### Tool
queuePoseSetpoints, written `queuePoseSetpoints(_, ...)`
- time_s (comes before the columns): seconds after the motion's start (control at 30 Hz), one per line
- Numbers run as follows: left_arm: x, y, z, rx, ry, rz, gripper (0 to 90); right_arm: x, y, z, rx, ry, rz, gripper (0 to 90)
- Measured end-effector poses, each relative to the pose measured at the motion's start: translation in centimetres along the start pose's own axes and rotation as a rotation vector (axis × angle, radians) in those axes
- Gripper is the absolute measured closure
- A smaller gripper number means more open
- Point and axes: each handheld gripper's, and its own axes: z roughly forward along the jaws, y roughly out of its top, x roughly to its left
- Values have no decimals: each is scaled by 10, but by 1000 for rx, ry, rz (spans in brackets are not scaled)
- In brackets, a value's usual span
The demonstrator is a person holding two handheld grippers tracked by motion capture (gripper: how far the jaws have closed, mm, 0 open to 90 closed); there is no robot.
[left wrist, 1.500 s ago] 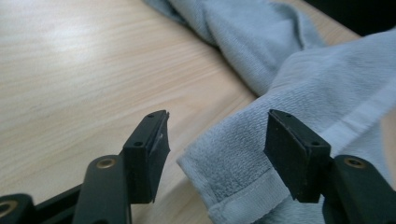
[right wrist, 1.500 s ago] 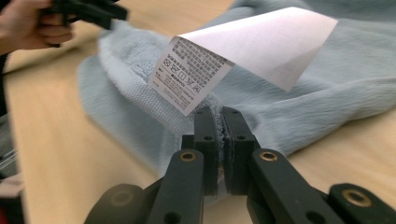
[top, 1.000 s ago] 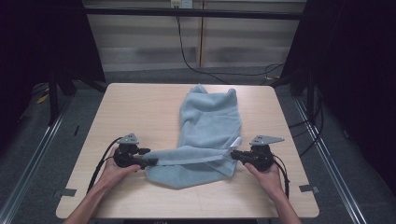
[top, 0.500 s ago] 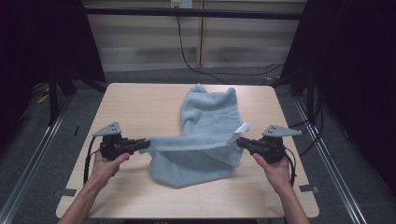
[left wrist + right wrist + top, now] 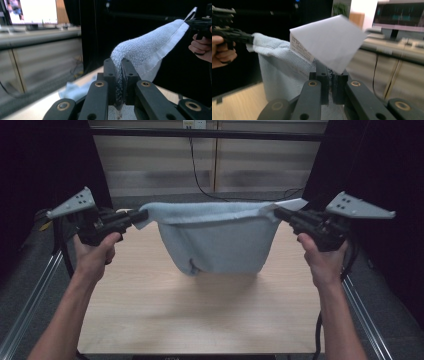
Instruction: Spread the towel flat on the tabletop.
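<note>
A: Where is the towel (image 5: 215,240) seen?

B: It is held up above the wooden table (image 5: 200,315), stretched between the two grippers, with its top edge pulled nearly level and the rest hanging in a loose pouch. No part of it can be seen touching the tabletop in the high view.

A: How is it gripped on the left?

B: The left gripper (image 5: 134,217) is clamped on one upper corner. In the left gripper view the jaws are closed tight, with the cloth (image 5: 150,52) pinched between them.

A: And on the right?

B: The right gripper (image 5: 281,213) is closed on the opposite corner. In the right gripper view, fabric is nipped between the jaws, and a white care label (image 5: 327,42) stands up just above them.

A: What lies around this?

B: Dark curtains are seen at both sides, and a black cable (image 5: 200,175) hangs down the pale wall behind the table.
</note>
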Motion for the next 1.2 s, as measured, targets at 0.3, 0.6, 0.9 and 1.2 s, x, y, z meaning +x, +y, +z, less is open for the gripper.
queuePoseSetpoints(0.3, -34, 7, -24, -33, -66, 56, 841, 26, 13, -44, -65, 46, -49, 864)
queuePoseSetpoints(0.6, -54, -148, -34, 256, -174, -163, 835, 49, -140, -62, 199, 151, 174, 863)
queuePoseSetpoints(0.9, -93, -222, -69, 421, -282, -317, 661, 90, -217, -95, 431, 299, 300, 707)
queuePoseSetpoints(1.2, -58, -207, -47, 403, -202, -237, 505, 60, -207, -61, 356, 261, 305, 605)
